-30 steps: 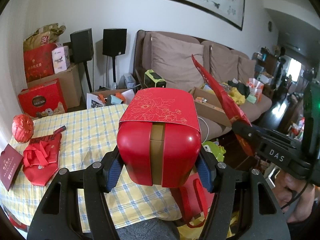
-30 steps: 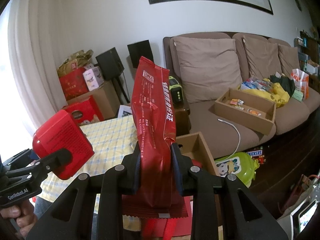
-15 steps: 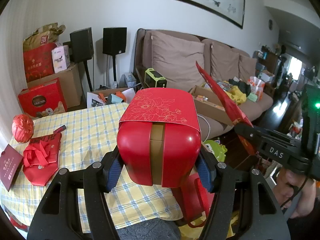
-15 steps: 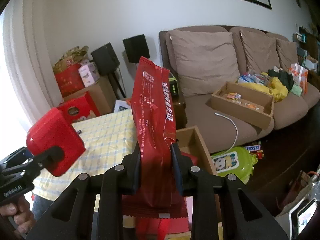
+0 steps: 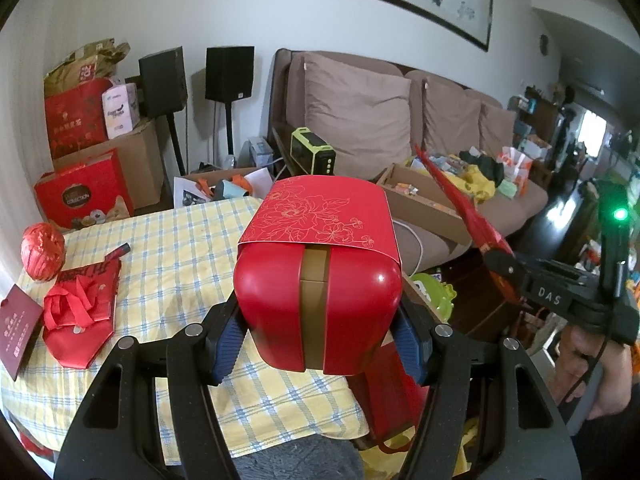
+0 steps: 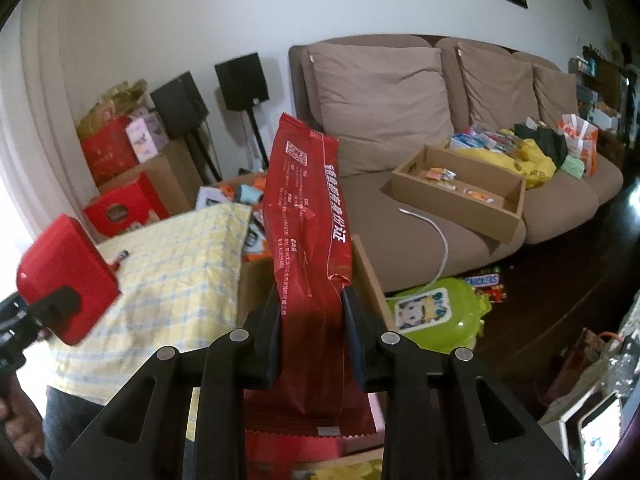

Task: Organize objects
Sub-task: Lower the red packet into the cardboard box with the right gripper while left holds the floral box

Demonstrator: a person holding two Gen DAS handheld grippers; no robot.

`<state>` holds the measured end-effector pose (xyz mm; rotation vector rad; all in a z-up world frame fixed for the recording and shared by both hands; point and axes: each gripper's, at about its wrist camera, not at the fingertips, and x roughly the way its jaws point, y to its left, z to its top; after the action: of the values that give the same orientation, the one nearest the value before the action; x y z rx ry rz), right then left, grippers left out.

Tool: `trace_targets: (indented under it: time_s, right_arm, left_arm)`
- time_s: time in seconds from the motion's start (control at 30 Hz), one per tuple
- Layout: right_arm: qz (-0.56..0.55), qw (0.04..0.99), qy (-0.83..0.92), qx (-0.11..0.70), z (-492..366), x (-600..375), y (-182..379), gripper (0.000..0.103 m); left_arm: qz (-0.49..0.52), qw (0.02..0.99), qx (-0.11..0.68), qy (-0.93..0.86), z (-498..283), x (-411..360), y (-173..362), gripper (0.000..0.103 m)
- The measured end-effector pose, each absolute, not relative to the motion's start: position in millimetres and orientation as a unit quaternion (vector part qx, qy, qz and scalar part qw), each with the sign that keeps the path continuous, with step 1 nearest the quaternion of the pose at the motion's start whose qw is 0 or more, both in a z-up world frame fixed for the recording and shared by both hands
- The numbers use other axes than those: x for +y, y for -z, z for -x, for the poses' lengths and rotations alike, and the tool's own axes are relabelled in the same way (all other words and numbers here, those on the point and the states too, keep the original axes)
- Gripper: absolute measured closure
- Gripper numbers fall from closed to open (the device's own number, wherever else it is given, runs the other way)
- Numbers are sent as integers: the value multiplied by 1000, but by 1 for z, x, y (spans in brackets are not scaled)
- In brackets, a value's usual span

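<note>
Currently, both tongs are loaded and held in the air. The left tongs [image 5: 320, 344] pinch a red tin [image 5: 318, 292] with a gold band and a flowered paper sleeve, above the near right corner of the checked worktop [image 5: 176, 248]. The right tongs [image 6: 314, 332] pinch the lower part of a tall red packet [image 6: 306, 232], off the worktop's right edge and above a cardboard box [image 6: 366, 276]. To do the step well, probably lower the packet upright into a container while the tin is kept level, since the sleeve looks loose. Where either item belongs cannot be told; the box interior is hidden behind the packet, and the packet's print is too small to read.
</note>
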<state>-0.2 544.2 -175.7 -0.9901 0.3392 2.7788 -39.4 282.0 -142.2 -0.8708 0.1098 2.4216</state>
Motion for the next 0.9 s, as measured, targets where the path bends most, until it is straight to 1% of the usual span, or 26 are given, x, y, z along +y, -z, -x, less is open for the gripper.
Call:
trace_targets:
  time_s: [0.17, 0.4, 0.9]
  right_arm:
    - [355, 102, -922, 112, 3, 555, 189, 76]
    - [379, 103, -912, 115, 6, 559, 201, 76]
    - [449, 103, -883, 95, 21, 557, 240, 76]
  left_arm:
    - [326, 276, 39, -904, 42, 280, 142, 42]
    - [331, 271, 31, -903, 47, 275, 144, 42]
    - [334, 268, 28, -903, 50, 270, 146, 42]
